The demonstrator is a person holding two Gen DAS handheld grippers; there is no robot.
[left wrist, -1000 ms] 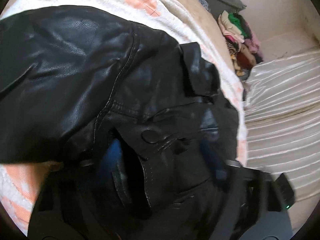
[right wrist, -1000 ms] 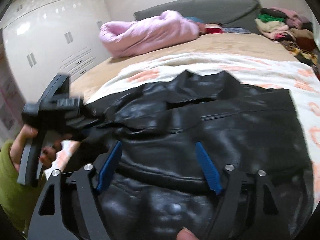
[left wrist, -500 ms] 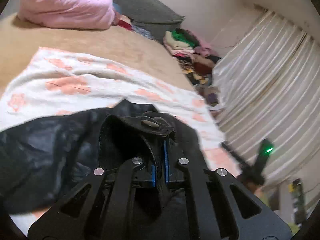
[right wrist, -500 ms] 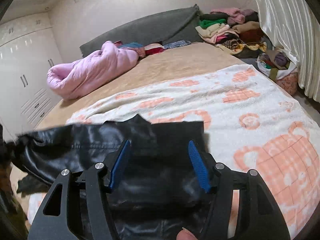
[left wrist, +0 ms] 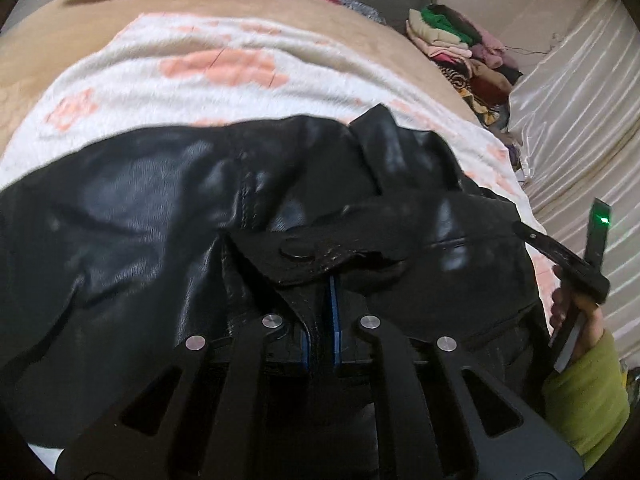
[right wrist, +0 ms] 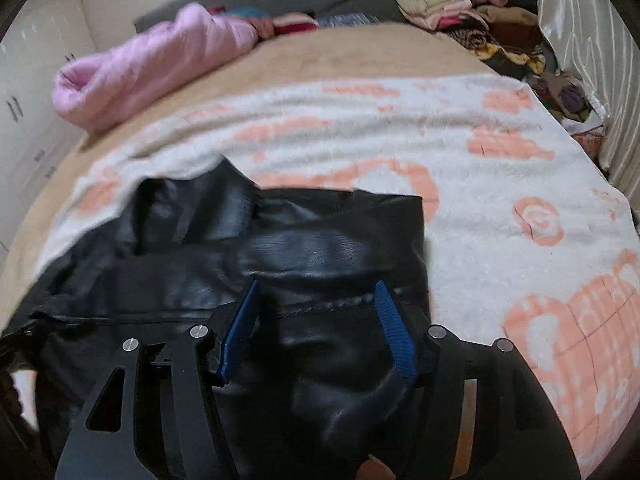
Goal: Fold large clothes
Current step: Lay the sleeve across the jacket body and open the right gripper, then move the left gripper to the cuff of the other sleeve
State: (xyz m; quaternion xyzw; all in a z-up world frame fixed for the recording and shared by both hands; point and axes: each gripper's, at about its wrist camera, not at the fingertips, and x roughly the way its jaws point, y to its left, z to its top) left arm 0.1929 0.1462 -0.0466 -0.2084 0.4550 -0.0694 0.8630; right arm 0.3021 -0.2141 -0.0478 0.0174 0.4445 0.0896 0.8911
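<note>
Black leather jacket (left wrist: 168, 216) is seen spread across the white-and-peach blanket (left wrist: 224, 68) on the bed, its long axis running side to side in front of both cameras. A tabbed edge with a snap is pinched in the left gripper (left wrist: 320, 336), whose blue pads are drawn nearly together on the material; that edge is lifted off the bed. The right gripper (right wrist: 316, 320) is held over the jacket's other end with its fingers (right wrist: 394, 330) spread wide; a seamed edge lies between them, but nothing is clamped. In the left view the right gripper appears at the far right, beyond the jacket's end, so the garment is spanned between the two hands. Judged from this, the fold is at an early stage: one end is secured, the other is not yet taken. The coming move is thought to turn on the right fingers being brought onto the seamed edge directly below them, the right hand being the nearer to it. Pink bedding (right wrist: 152, 64) and a clothes pile (right wrist: 460, 4) are noted well apart at the head of the bed
</note>
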